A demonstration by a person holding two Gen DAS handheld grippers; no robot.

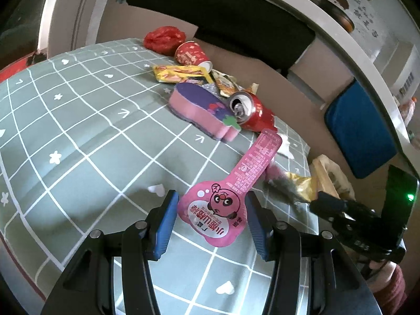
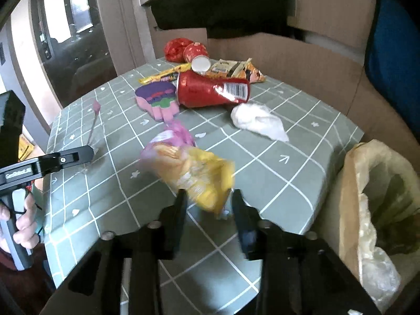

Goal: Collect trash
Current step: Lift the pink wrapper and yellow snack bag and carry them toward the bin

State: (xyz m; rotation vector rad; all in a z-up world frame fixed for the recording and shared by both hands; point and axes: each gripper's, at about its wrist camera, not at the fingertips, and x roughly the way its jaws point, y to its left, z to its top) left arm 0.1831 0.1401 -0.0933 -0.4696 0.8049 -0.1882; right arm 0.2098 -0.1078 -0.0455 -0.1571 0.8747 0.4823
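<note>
1. Two hand-held grippers work a green checked tablecloth strewn with litter, each over its own piece of trash.

2. The left gripper has its blue pads spread on either side of a pink paddle-shaped snack wrapper; whether the pads touch the wrapper cannot be told, and it may be lifted clear of the cloth rather than lying on it.

3. The wrapper's long axis runs from its round cartoon-printed head, between the pads, out along a narrow printed neck that points at the crushed red soda can.

4. The right gripper has a yellow chip bag between its part-closed fingers; motion blur hides whether they pinch it.

5. The bag lies lengthwise away from the gripper, its far end aimed at the soda can and overlapping a pink wrapper.

6. Beside the table's edge, right of the chip bag, stands the bag-lined trash bin, mouth open.

7. Judged from this, a good left-hand grasp closes across the wrapper's wide head, not the floppy neck, so that the tail hangs free and does not drag the pink-and-purple sponge beside the can.

8. The right hand likely needs a firm pinch on the bag's near end, then a short carry to the bin.

9. Beyond the can wait a red paper cup, more wrappers and a red plastic bag.
</note>
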